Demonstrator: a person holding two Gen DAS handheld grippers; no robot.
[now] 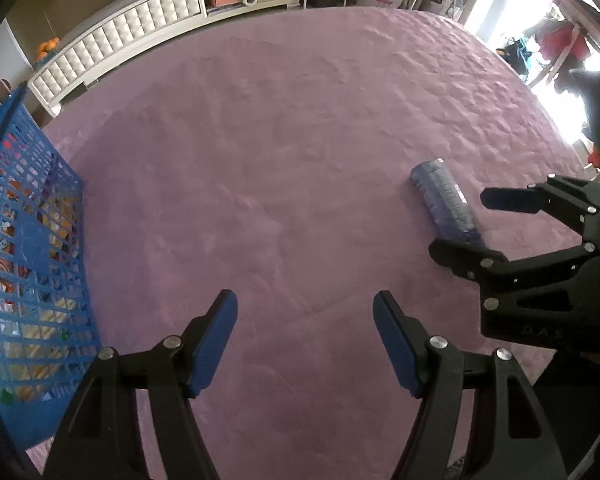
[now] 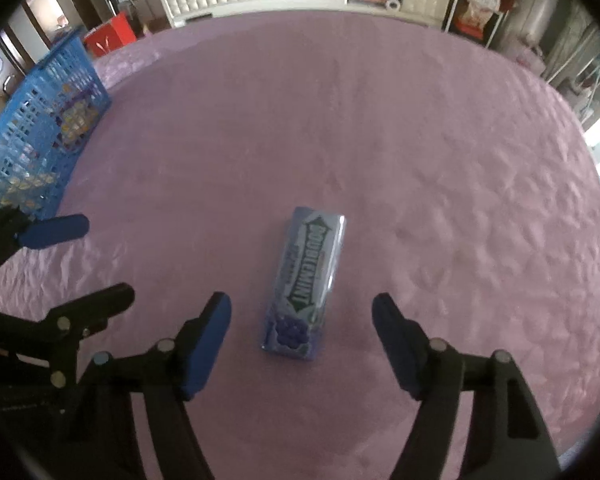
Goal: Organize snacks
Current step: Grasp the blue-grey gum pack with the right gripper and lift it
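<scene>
The gum pack [image 2: 303, 284] lies flat on the purple cloth [image 2: 420, 140], at 12 o'clock from the right gripper [image 2: 301, 344], whose jaws stand wide open. It looks light, stiff and slippery; better to pinch its long sides. The left gripper [image 1: 305, 340] is open too. At 10 o'clock, the blue basket [image 2: 40, 128] already holds snacks.

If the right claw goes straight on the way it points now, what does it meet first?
Most likely the purple gum pack, which lies lengthwise on the purple cloth in line with the open right claw. Depth is unclear, so it might pass above it.
</scene>
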